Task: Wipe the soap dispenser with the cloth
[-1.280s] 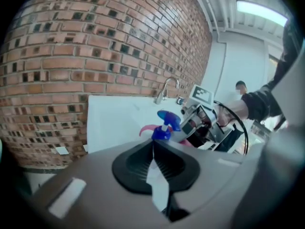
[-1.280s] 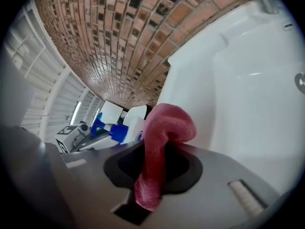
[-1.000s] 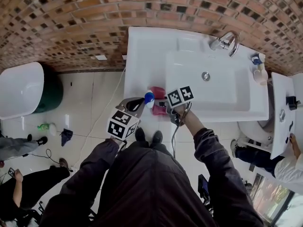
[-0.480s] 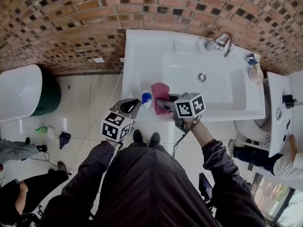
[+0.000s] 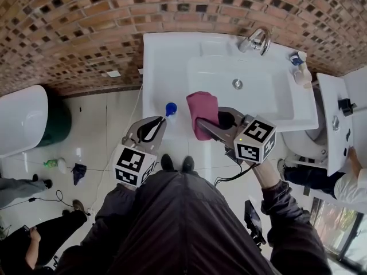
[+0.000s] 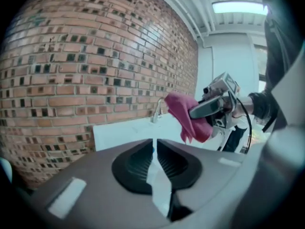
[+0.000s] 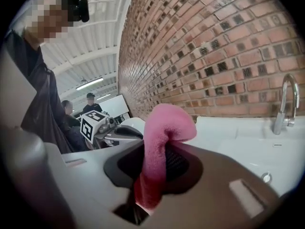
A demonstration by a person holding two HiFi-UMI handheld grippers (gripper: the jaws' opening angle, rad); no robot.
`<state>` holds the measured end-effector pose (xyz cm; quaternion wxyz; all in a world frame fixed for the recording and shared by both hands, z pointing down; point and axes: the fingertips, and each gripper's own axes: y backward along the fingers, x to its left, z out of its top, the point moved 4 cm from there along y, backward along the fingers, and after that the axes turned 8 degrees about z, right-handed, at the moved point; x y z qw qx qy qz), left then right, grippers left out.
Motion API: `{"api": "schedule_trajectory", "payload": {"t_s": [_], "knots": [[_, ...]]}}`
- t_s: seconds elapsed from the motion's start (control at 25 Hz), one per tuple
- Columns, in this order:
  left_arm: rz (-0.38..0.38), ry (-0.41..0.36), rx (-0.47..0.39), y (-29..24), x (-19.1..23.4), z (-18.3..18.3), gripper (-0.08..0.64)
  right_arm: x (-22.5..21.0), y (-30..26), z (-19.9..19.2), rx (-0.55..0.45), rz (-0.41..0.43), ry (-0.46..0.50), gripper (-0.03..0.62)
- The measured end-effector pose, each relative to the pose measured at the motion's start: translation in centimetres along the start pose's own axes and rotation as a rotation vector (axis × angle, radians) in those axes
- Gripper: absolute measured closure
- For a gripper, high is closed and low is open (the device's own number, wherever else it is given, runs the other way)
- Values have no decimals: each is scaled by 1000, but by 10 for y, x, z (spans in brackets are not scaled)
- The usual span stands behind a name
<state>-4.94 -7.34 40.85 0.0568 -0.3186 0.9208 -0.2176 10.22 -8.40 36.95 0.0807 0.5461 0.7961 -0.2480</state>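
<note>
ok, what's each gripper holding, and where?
Left gripper: white soap dispenser with blue cap, by its body. Right gripper: pink terry cloth, pinched at a bunched fold.

Fuzzy cloth point(image 5: 203, 113), glossy white sink point(image 5: 163, 67), rough brick wall point(image 5: 86, 27), shiny metal tap point(image 5: 257, 40).

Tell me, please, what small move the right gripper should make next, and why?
Probably swing the right gripper left and down until the pink cloth meets the soap dispenser. The gripper is shut on the cloth, which hangs above the sink's front rim, while the blue-capped dispenser stands on that rim just left of it, apart from the cloth.
</note>
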Motion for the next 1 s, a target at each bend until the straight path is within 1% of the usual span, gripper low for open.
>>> {"api": "schedule_trajectory", "payload": {"t_s": [0.12, 0.28, 0.52, 0.76, 1.0], "knots": [[-19, -34, -23, 3, -7, 12, 535, 7, -3, -3, 12, -13, 31, 505], [-24, -52, -34, 4, -9, 17, 535, 13, -8, -5, 20, -12, 41, 505], [-24, -42, -32, 8, -7, 14, 535, 23, -16, -4, 50, -5, 84, 505], [-31, -55, -41, 9, -10, 16, 535, 26, -17, -2, 47, -6, 87, 505], [-30, -49, -42, 10, -9, 15, 535, 27, -19, -1, 48, -9, 90, 506]]}}
